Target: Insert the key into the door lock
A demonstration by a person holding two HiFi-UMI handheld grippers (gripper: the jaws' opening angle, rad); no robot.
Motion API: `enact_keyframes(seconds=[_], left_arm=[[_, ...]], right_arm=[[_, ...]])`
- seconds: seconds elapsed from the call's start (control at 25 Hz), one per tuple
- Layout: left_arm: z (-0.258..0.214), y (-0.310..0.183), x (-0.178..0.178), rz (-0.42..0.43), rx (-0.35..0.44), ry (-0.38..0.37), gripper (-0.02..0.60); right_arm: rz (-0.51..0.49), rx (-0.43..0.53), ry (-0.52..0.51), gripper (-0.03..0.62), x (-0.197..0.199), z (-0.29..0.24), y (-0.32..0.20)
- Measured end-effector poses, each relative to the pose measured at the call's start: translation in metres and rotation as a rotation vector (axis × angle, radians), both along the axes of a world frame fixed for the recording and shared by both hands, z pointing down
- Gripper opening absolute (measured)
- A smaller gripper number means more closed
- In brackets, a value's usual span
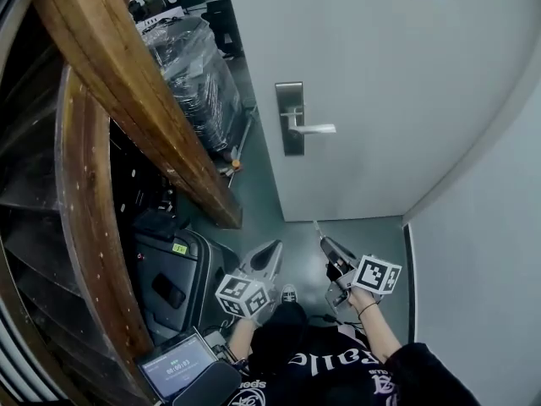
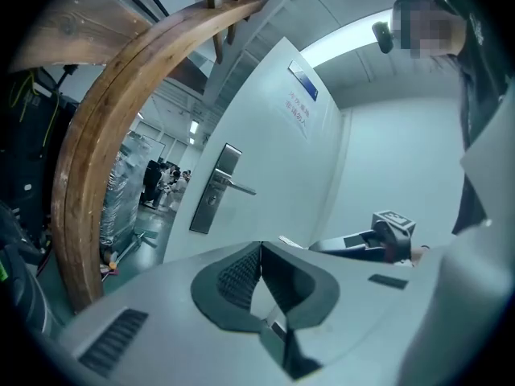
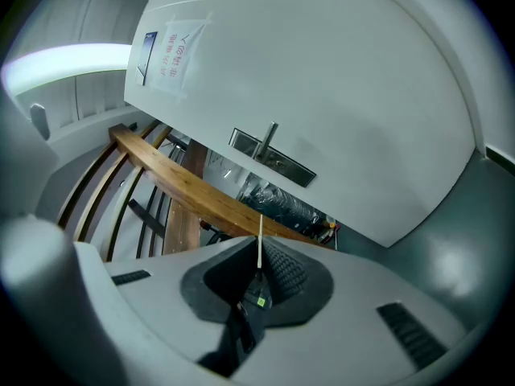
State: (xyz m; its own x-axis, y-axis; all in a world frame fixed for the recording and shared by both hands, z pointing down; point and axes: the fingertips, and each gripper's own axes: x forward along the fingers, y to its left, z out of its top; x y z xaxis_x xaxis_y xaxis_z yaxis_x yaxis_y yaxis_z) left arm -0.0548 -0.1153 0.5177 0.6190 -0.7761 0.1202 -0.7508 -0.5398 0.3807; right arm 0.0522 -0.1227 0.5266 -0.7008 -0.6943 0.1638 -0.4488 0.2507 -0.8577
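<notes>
1. The right gripper is clenched on the key. The thin blade juts past the jaw tips, probably so that it can reach the lock first.
2. The key sits low in front of the person, well apart from the lock plate on the grey door, and its blade aims that way.
3. The left gripper has its jaws pressed together on nothing and is parked beside the right one, apparently spare.
4. Insertion has not begun. The key must be brought to the plate under the lever handle, where the keyhole is too small to make out.
5. The wooden handrail crowds the left side.
</notes>
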Motion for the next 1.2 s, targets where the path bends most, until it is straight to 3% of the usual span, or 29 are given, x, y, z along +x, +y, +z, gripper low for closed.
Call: enact_keyframes(seconds=[0.28,0.64,0.88,1.2], left_arm=[[0.008,-0.066,-0.028,0.068,-0.015,-0.022,0.005],[0.023,-0.091,-0.050,0.128,-0.051,-0.053,0.006],[0.025,-0.109,-0.068,0.103,-0.053,-0.057,0.006],[0.030,-0.121,-0.085,0.071,-0.061,-0.048,0.005]], right_arm=[[0.109,0.007,-0.097,0.035,-0.030,-0.003,-0.116],[0.214,-0.033,-0.221,0.035,-0.043,0.011,-0.223],[0.238,-0.060,-0.307,0.035,-0.045,0.014,-0.260],[0.233,-0.076,-0.341,0.035,-0.058,0.015,-0.284]])
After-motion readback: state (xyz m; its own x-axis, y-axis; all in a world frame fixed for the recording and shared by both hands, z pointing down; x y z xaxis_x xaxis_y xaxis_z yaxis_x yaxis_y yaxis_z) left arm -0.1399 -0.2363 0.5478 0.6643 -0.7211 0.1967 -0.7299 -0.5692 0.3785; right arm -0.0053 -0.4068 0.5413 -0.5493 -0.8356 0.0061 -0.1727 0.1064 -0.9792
